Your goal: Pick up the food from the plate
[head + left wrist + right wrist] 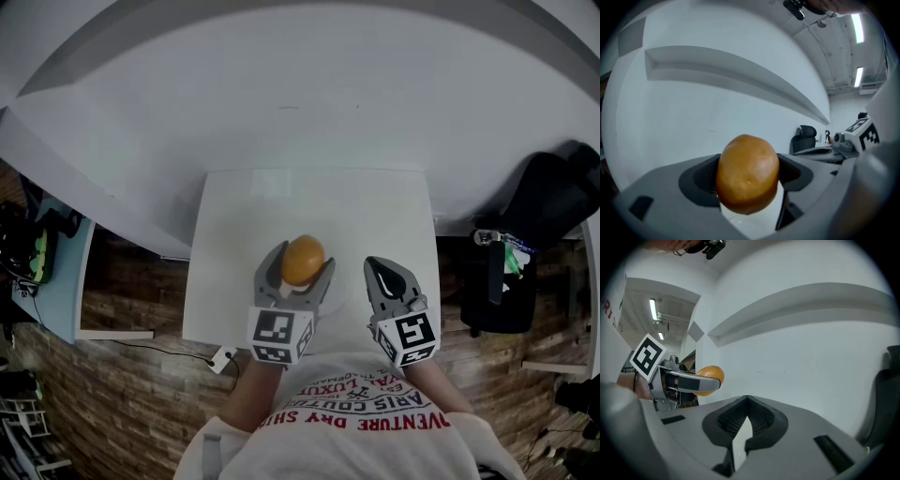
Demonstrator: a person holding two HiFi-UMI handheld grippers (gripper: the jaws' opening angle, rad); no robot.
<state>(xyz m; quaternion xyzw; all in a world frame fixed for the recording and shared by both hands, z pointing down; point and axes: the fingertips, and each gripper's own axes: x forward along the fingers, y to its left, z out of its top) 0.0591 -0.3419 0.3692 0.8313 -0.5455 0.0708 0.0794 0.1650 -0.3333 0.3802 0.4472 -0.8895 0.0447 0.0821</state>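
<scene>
I had the left tool [300, 265] clamped on the orange food [303, 260] over the white worktop [262, 206], right tool [382, 270] clenched empty, black chair [553, 206] at 3 o'clock.

I'm seeing a plain white wall [309, 94] with a long ledge [740, 75] running across it. A white table [234, 281] is sitting in front of it on wood-plank floor [131, 394]. Black office chair [553, 206] is standing right, pale-blue side table [56, 291] left. Ceiling tube lights [856, 23] are glowing; a cable [159, 345] is trailing over the floor.
</scene>
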